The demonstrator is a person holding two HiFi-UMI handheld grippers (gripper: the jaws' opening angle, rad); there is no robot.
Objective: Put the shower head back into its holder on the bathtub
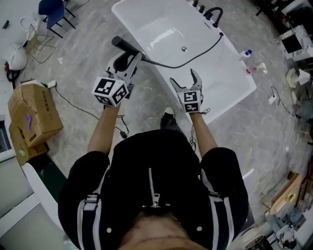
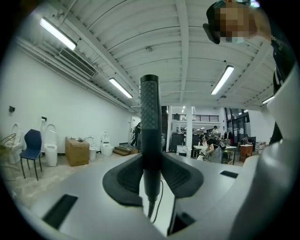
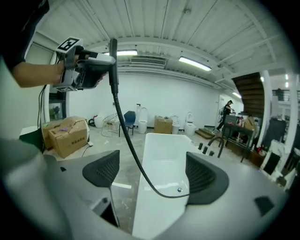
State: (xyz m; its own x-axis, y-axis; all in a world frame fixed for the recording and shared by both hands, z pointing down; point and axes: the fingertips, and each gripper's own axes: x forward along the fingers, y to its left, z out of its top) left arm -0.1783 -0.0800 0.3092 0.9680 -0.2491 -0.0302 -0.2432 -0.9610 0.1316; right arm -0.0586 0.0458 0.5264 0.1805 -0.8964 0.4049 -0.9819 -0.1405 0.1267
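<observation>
Close below the head camera, the person's two forearms reach out from black sleeves over the grey floor. The left gripper [image 1: 128, 61] is clamped on the black shower head [image 1: 125, 45]. In the left gripper view both pads press against its textured handle [image 2: 149, 110], which stands upright between them. The right gripper [image 1: 185, 78] hangs just beside it with its jaws spread wide and nothing between them; in its own view only the tub lies beyond.

The shower head is held beside the left wall of the white bathtub [image 1: 234, 73], outside its rim. Its dark hose [image 1: 181, 64] sags across the basin and rises to the black fittings [image 1: 211, 13] at the tub's far end, well apart from the shower head. Farther left stand a cardboard box [image 1: 36, 114] and a blue chair [image 1: 53, 10].
</observation>
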